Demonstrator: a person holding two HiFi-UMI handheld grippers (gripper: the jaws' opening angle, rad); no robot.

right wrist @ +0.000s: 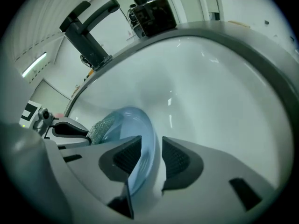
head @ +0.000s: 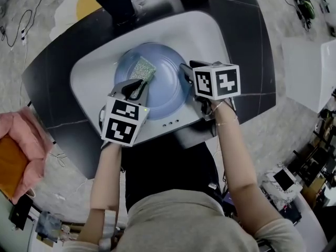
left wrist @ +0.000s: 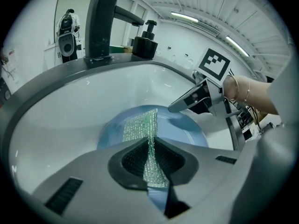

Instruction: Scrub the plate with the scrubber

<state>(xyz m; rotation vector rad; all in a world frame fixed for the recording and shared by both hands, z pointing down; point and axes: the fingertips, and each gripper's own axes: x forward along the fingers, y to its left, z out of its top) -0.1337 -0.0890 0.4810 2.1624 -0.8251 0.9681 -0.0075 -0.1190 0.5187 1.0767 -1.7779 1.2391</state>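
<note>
Left hand-held gripper (left wrist: pixel 150 158) clamped shut on green scrubber (left wrist: pixel 139 127). Scrubber's free end stretched straight ahead of jaws over blue plate (head: pixel 167 85), seemingly touching. Plate sat in white sink (head: pixel 92 75). Right hand-held gripper (right wrist: pixel 150 158) jaws apart, astride plate's right rim, no clamp seen.

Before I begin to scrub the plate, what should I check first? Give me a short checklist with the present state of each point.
1. The scrubber is clamped in the left tool: ok.
2. Free end of the scrubber lies over the plate: ok; actual contact, cannot tell.
3. Plate rim stands between the jaws of the right tool: ok.
4. Right tool grips the plate firmly: not ok, a gap shows beside the rim.
5. Plate sits inside the sink: ok.
6. Tools are clear of each other: ok.
</note>
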